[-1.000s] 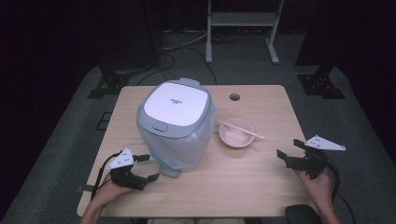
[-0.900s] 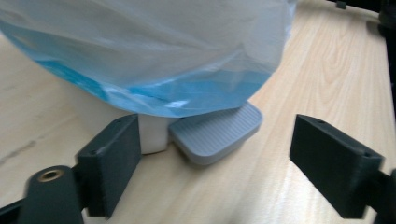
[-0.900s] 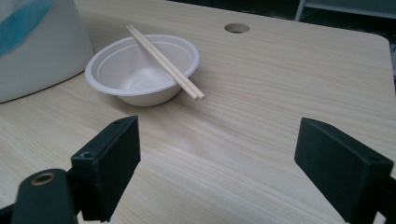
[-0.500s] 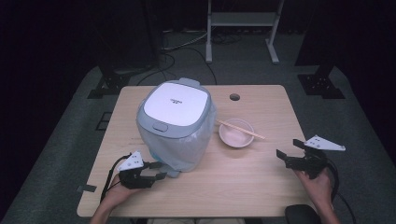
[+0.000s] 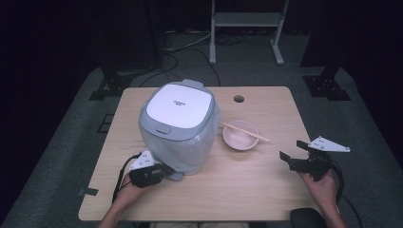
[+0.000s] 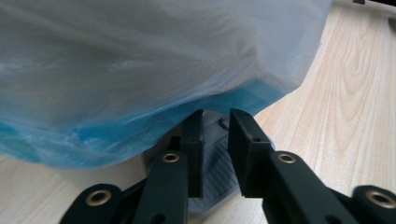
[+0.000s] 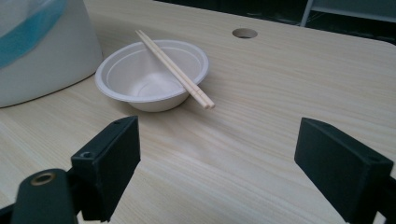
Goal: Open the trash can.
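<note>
1. my left gripper (image 6: 215, 140) has its jaws nearly together, a slim gap showing, at the base of the bagged rice cooker (image 5: 179, 124).
2. my right gripper (image 7: 219, 154) is spread wide, empty, over the table (image 5: 266, 190) near the bowl (image 7: 152, 74) with chopsticks (image 7: 175, 69).

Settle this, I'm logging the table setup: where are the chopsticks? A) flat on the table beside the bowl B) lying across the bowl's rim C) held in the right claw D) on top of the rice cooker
B: the chopsticks rest across the rim of the white bowl, one end jutting past it.
</note>
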### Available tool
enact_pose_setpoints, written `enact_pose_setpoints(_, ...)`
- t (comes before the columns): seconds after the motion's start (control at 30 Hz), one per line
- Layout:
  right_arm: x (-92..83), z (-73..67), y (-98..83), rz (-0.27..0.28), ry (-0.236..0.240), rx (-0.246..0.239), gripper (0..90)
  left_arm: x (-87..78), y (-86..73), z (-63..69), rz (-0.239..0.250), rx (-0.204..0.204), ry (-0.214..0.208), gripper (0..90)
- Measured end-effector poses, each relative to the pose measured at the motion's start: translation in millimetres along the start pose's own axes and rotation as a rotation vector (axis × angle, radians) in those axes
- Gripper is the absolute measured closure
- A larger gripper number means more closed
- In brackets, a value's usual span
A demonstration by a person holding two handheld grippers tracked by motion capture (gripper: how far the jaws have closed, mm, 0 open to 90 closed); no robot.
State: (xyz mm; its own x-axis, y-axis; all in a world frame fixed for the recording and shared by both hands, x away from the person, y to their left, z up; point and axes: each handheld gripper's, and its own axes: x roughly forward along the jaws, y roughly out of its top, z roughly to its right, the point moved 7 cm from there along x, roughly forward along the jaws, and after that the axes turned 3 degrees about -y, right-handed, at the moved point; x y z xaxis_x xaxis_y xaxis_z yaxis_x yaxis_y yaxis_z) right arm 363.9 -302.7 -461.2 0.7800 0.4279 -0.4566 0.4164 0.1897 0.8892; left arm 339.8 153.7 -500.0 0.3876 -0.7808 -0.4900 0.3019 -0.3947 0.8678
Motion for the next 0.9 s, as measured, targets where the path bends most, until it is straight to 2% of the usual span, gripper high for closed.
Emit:
enact_pose_setpoints(0.3, 3.9, -4.6, 3.6, -0.004, 0.013, -0.013, 13.0, 3.3, -3.0, 1.4, -0.001, -0.014, 0.018, 78.4)
enact_pose_setpoints(0.47, 6.1, -7.2, 5.5, -0.005, 0.024, -0.020, 13.1, 5.0, -5.0, 3.3, 0.018, -0.006, 0.031, 76.2)
enact_pose_setpoints(0.6, 7.5, -8.6, 4.9, -0.010, 0.028, -0.025, 13.3, 6.0, -7.0, 4.3, 0.040, -0.022, 0.057, 76.5)
enact_pose_setpoints(0.9, 8.9, -9.5, 5.4, -0.011, 0.031, -0.027, 13.3, 7.7, -7.7, 4.9, 0.025, -0.019, 0.066, 78.1)
